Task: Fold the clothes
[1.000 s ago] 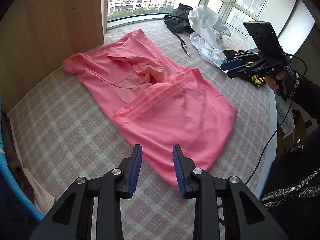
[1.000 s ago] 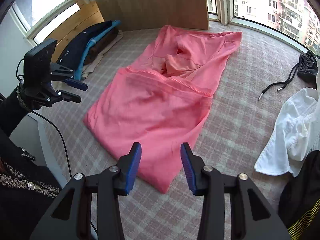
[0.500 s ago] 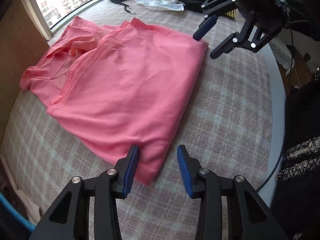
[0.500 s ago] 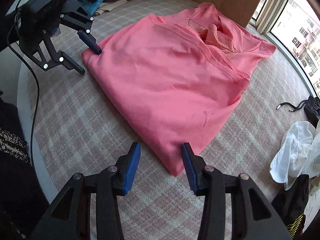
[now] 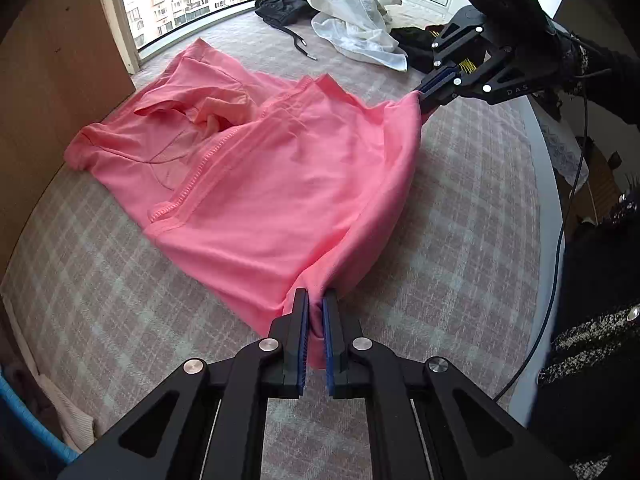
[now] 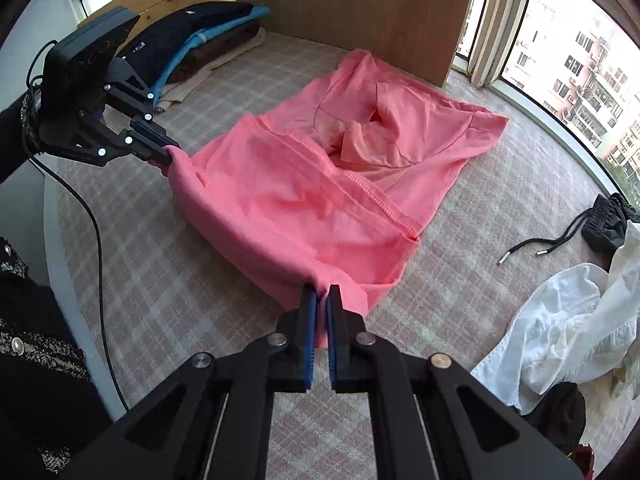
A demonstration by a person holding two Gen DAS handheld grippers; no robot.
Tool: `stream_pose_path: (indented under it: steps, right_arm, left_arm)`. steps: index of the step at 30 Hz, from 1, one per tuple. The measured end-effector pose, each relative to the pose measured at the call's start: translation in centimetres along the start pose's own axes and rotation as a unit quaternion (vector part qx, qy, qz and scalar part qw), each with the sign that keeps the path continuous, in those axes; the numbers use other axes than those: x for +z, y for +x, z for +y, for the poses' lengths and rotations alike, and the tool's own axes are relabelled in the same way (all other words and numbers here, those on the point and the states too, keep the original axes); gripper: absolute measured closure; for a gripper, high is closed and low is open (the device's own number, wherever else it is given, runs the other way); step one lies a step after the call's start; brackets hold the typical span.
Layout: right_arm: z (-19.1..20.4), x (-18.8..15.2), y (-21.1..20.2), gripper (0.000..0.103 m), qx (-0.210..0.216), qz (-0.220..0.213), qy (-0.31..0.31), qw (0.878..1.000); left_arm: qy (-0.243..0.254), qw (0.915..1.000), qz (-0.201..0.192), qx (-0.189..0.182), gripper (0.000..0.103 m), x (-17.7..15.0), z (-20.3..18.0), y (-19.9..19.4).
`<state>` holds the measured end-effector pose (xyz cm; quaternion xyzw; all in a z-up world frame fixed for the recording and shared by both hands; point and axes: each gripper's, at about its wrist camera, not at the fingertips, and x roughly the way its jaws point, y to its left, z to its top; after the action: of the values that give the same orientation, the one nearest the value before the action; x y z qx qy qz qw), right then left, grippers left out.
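Pink T-shirt [image 5: 256, 184] lies partly folded on the checked bed cover [image 5: 100, 292], its lower half doubled up so that a stitched hem runs across the middle; the neck opening and short sleeves lie flat toward 11 o'clock in the left wrist view. The folded edge nearest the person is raised off the cover at both corners. The left gripper [image 5: 315, 300], whose jaws have just been closing, pinches one corner, pink cloth bunched between its blue pads [image 5: 303, 332]. The right gripper [image 5: 434, 88], at 2 o'clock from the shirt in that view, has likewise just been closing and clamps the other corner, the cloth drawn taut between the two. In the right wrist view the right gripper [image 6: 323, 300] holds its corner at 6 o'clock and the left gripper [image 6: 166, 152] is at 10 o'clock. Beyond the shirt stands a wooden panel [image 6: 360, 12]. A crumpled white garment [image 6: 560, 320] and a black drawstring garment [image 6: 604, 224] lie at 3 o'clock, well apart from the shirt; folded dark clothes [image 6: 192, 36] are stacked at 11 o'clock. A dark sleeve [image 5: 600, 76] shows behind the right gripper
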<state>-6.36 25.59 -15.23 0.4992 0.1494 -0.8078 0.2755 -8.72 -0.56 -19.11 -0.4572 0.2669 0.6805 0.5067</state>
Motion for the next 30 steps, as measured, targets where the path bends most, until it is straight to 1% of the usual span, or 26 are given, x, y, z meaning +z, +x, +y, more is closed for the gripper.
stream_pose_path:
  steps: [3,6,8,10,12,14,17,20,23,24,25,27,28,29,30]
  right_arm:
    - [-2.8,4.1,-1.7,0.098,-0.018,-0.037,0.005,0.999]
    - [-6.0,8.5,-1.7,0.098,-0.038,-0.054,0.006,0.998]
    - [-8.4,11.4,-0.7,0.098,-0.042,-0.054,0.012,0.998]
    - [-11.2,13.7,0.8,0.098,-0.043,-0.046,0.024,0.998]
    - [-13.8,15.2,2.9,0.098,-0.042,-0.035,0.043,0.998]
    - [-16.2,16.1,5.4,0.098,-0.032,-0.018,0.063,0.997]
    - [-18.8,16.6,9.2,0.098,-0.017,0.004,0.086,0.996]
    - [-20.9,16.3,12.4,0.098,-0.007,0.024,0.107,0.994]
    - [-21.9,15.9,14.6,0.098,-0.005,0.039,0.120,0.992]
    - [-22.2,15.8,14.8,0.095,-0.002,0.039,0.131,0.991]
    - [-22.5,15.7,15.0,0.090,0.002,0.038,0.143,0.989]
    - [-23.2,15.5,14.1,0.085,0.009,0.021,0.165,0.986]
    - [-23.4,15.4,13.5,0.080,0.008,0.009,0.173,0.985]
    - [-23.5,15.2,12.5,0.075,0.001,-0.006,0.176,0.984]
    - [-23.6,15.0,11.5,0.074,-0.005,-0.021,0.180,0.983]
  left_arm:
    - [-0.018,0.9987,-0.042,0.023,0.097,2.6,3.3,-2.6]
    - [-0.026,0.9956,-0.075,0.050,0.097,5.9,7.1,-4.3]
    - [-0.026,0.9936,-0.088,0.067,0.097,7.9,9.7,-4.7]
    - [-0.026,0.9929,-0.089,0.075,0.097,9.9,12.5,-4.3]
    - [-0.028,0.9926,-0.087,0.080,0.097,11.7,15.0,-3.3]
    - [-0.039,0.9932,-0.079,0.077,0.097,13.1,17.4,-1.8]
    - [-0.044,0.9945,-0.061,0.073,0.097,14.7,20.3,1.0]
    - [-0.045,0.9961,-0.035,0.067,0.097,15.3,22.4,4.2]
    - [-0.056,0.9950,-0.028,0.078,0.096,15.4,23.7,5.9]
    - [-0.060,0.9946,-0.026,0.081,0.093,15.5,24.1,6.4]
    - [-0.062,0.9934,-0.029,0.092,0.092,15.4,24.4,6.4]
    - [-0.072,0.9904,-0.039,0.111,0.083,15.0,24.9,5.4]
    - [-0.078,0.9889,-0.045,0.118,0.077,14.7,25.1,4.8]
    - [-0.081,0.9874,-0.051,0.126,0.075,14.3,25.1,4.0]
    - [-0.083,0.9867,-0.055,0.129,0.076,13.8,25.0,3.3]
